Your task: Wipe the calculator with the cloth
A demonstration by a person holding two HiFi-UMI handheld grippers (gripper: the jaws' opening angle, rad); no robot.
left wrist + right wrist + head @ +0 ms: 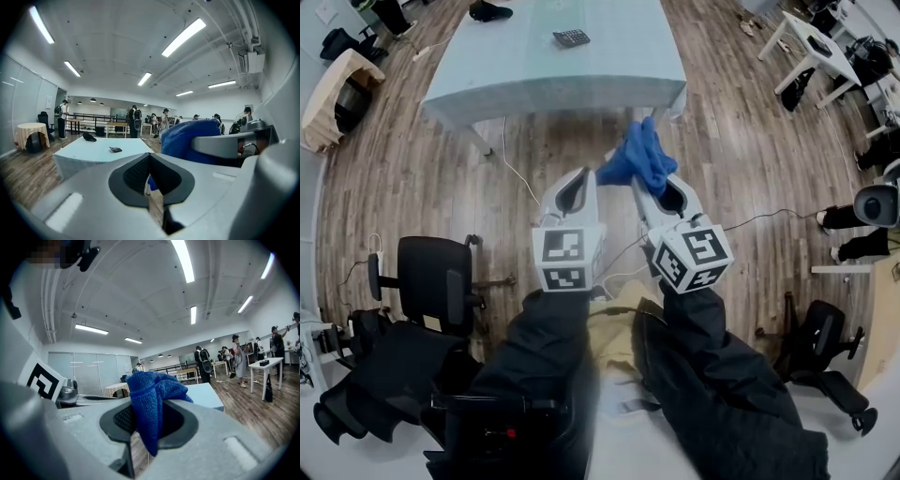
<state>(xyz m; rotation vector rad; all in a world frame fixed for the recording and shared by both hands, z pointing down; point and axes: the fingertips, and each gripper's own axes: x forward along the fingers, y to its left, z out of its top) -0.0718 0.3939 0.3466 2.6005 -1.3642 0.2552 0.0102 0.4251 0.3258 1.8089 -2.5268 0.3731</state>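
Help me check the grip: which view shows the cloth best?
The right gripper view: the cloth hangs large, clamped in the right gripper's jaws. The head view shows it small; the left gripper view, only one side.

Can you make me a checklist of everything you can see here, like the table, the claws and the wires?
Surface: pale blue cloth-covered table, well ahead of both claws.
Job's things: dark rectangular calculator lying on the table; fluffy blue cloth held up in the air.
Clutter: small black object at the table's far edge.
Grippers: left claw shut, empty; right claw shut on the cloth.
Cables: thin white cable across the wooden floor.
Surroundings: black office chair, white desks, people far off.
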